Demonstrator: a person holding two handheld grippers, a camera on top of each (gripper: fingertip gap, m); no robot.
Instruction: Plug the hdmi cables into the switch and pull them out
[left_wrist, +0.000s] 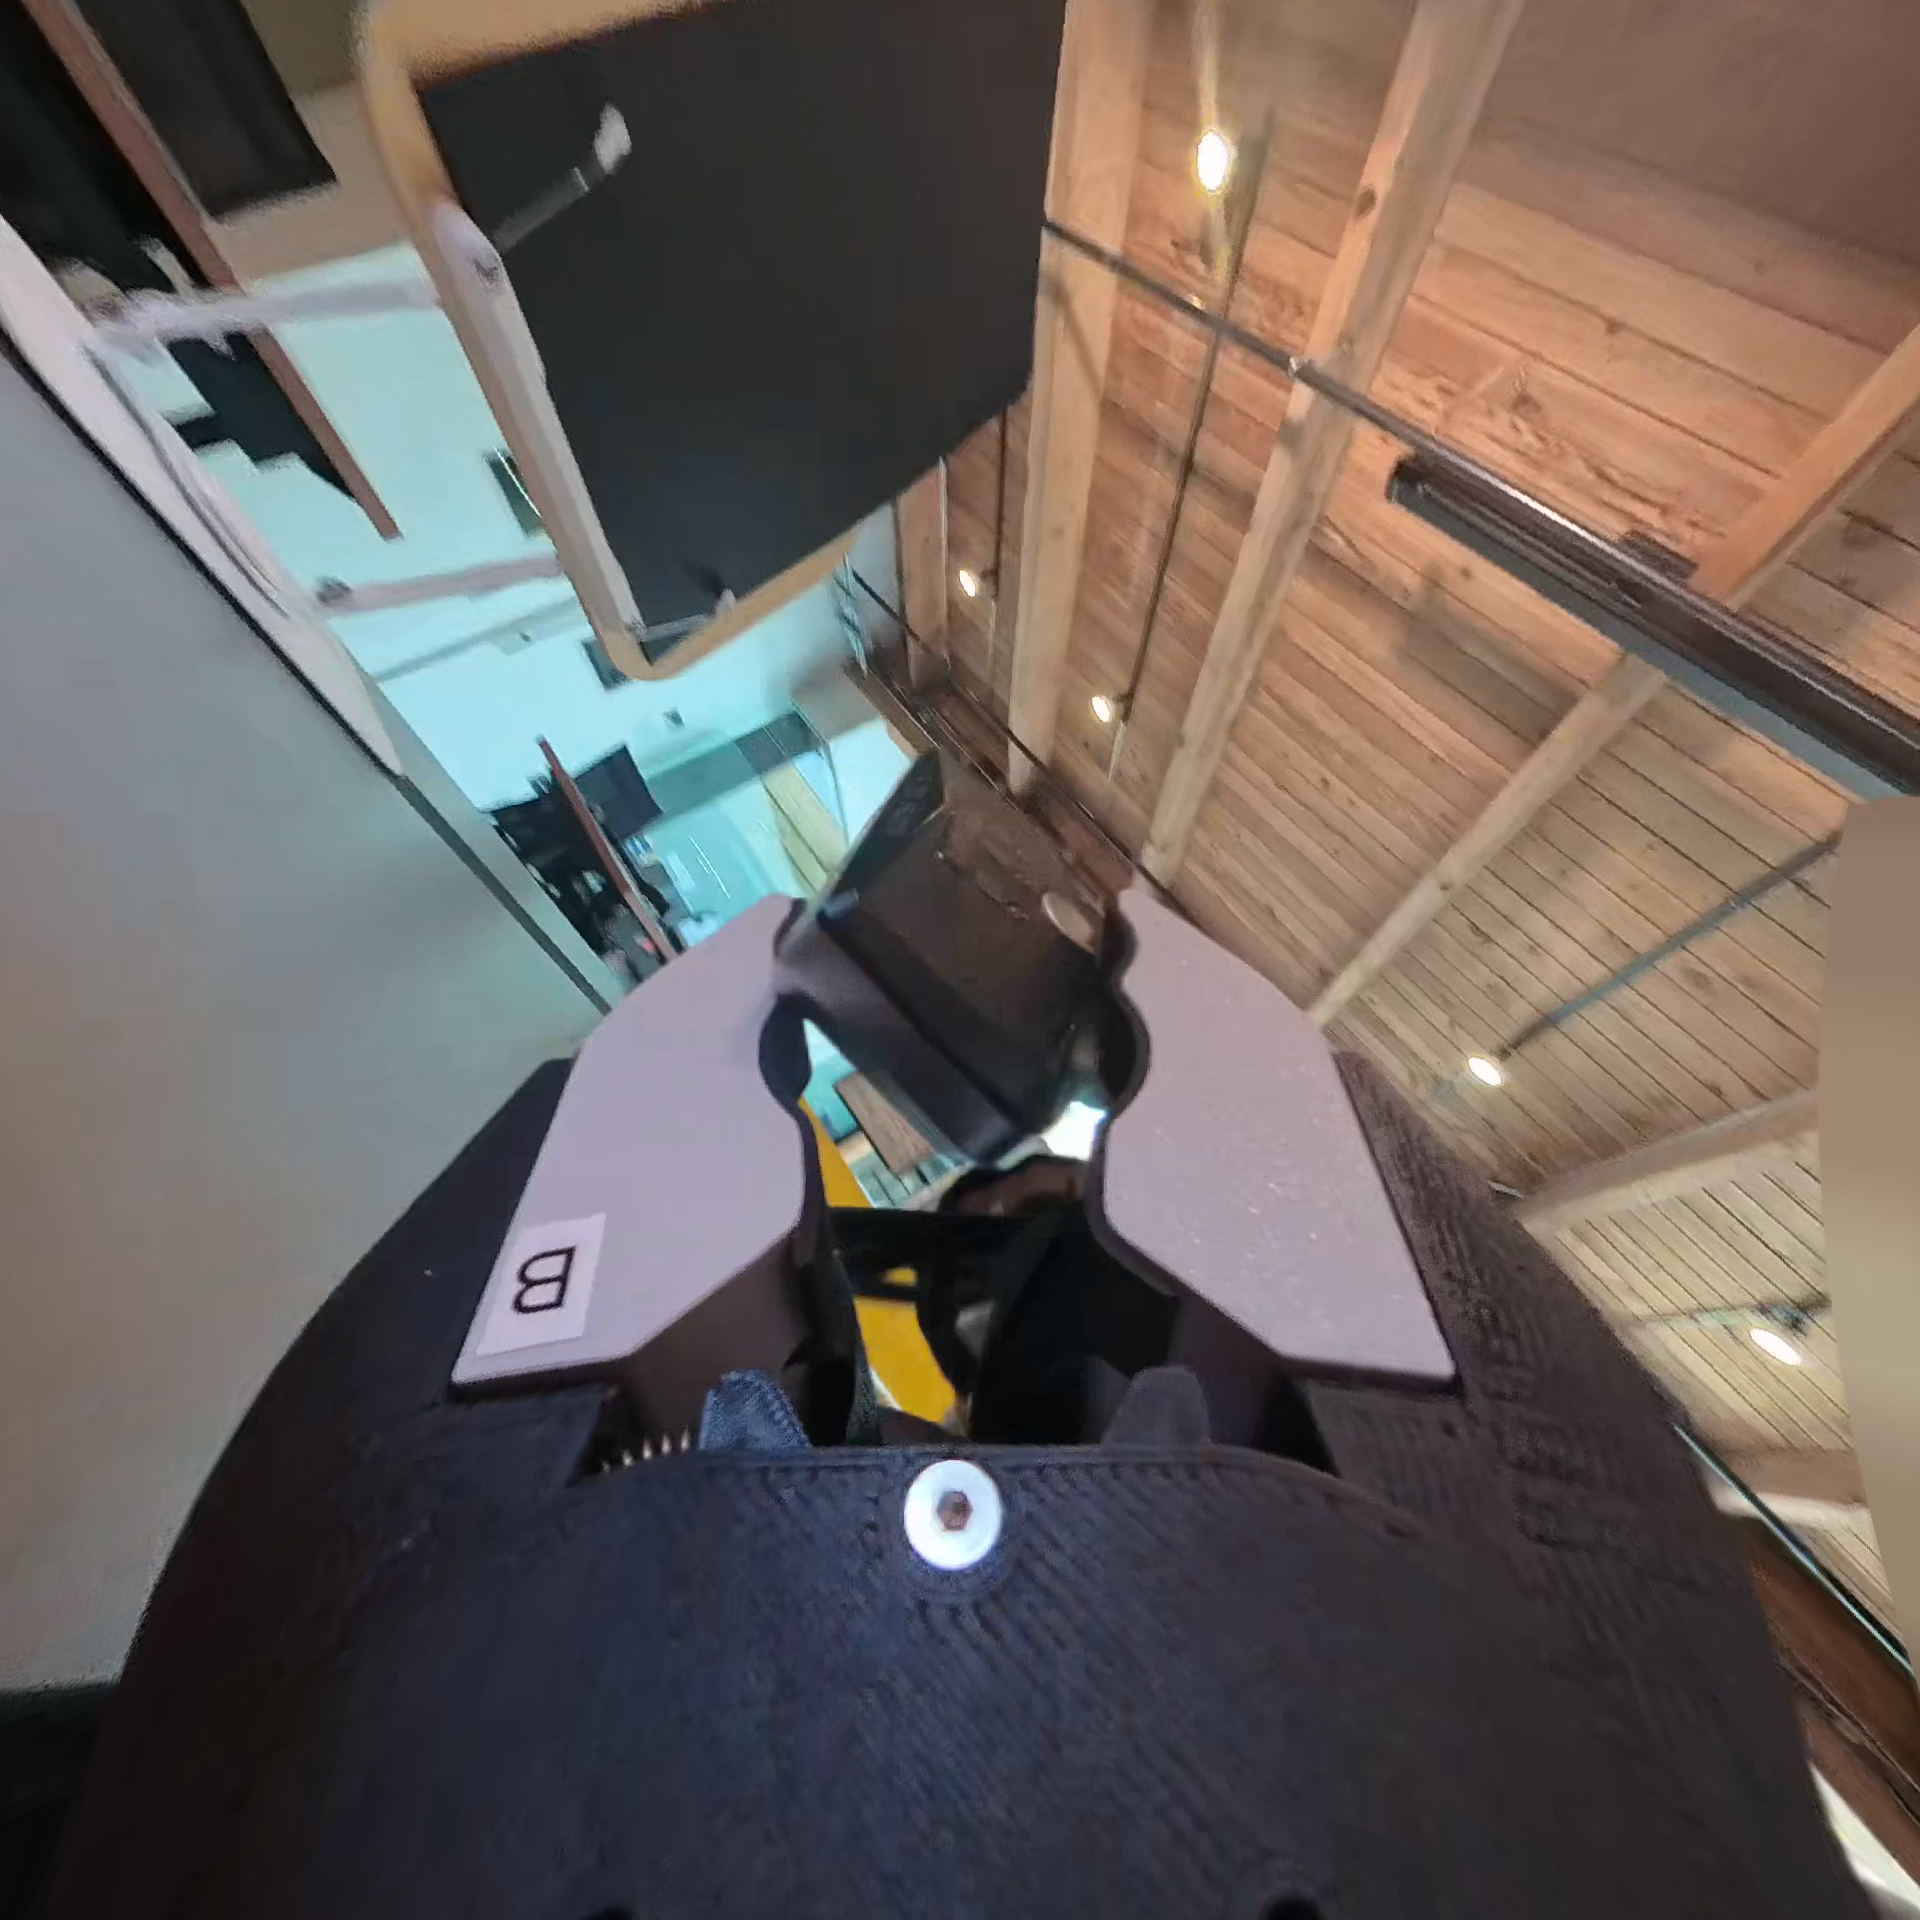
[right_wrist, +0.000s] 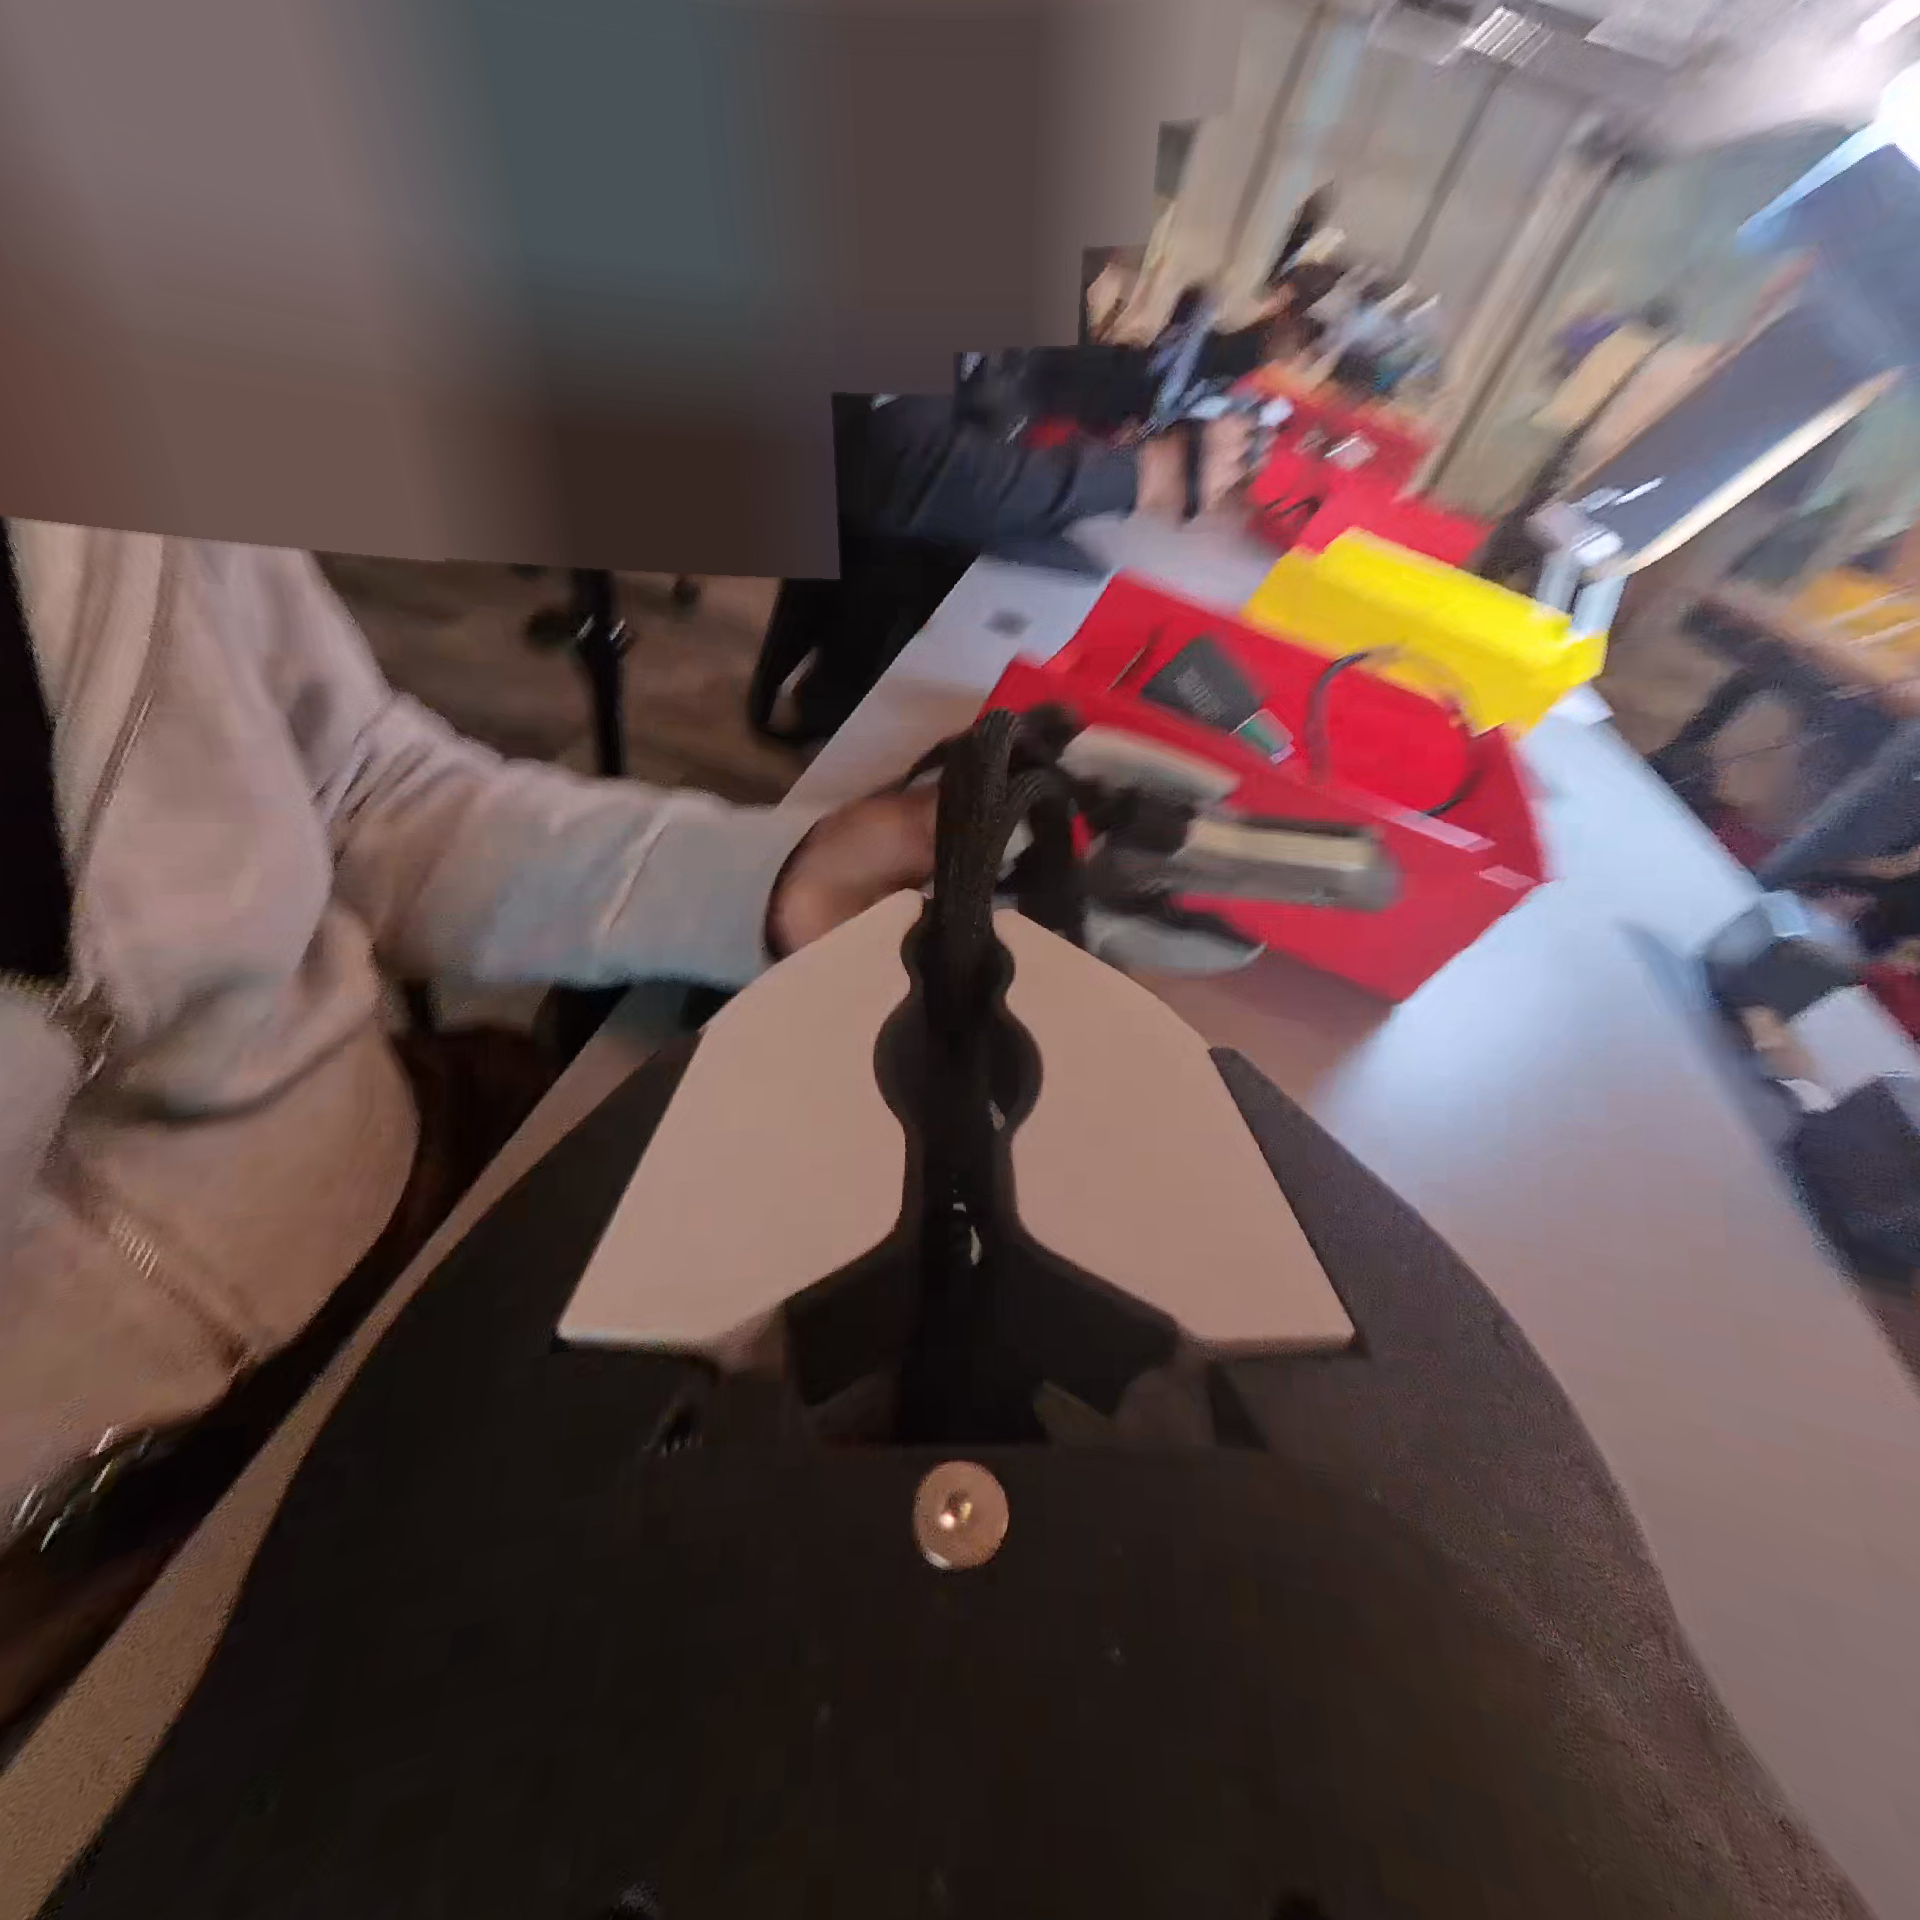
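In the left wrist view my left gripper (left_wrist: 956, 920) points up toward the ceiling and is shut on a black box, the switch (left_wrist: 951, 977), which sits tilted between the grey fingers. In the right wrist view my right gripper (right_wrist: 961, 914) is shut on a black braided HDMI cable (right_wrist: 971, 831). The cable runs up from the fingertips and bends toward the left gripper (right_wrist: 1195, 831), which a hand (right_wrist: 862, 862) holds just beyond. That area is blurred, and the cable's plug and the switch's ports are hidden.
Red bins (right_wrist: 1371, 748) and a yellow bin (right_wrist: 1423, 613) stand on the white table (right_wrist: 1558, 1122) behind the grippers. A person in a beige jacket (right_wrist: 208, 831) is at the left. A black wood-framed panel (left_wrist: 748, 312) and wooden ceiling beams (left_wrist: 1455, 520) are overhead.
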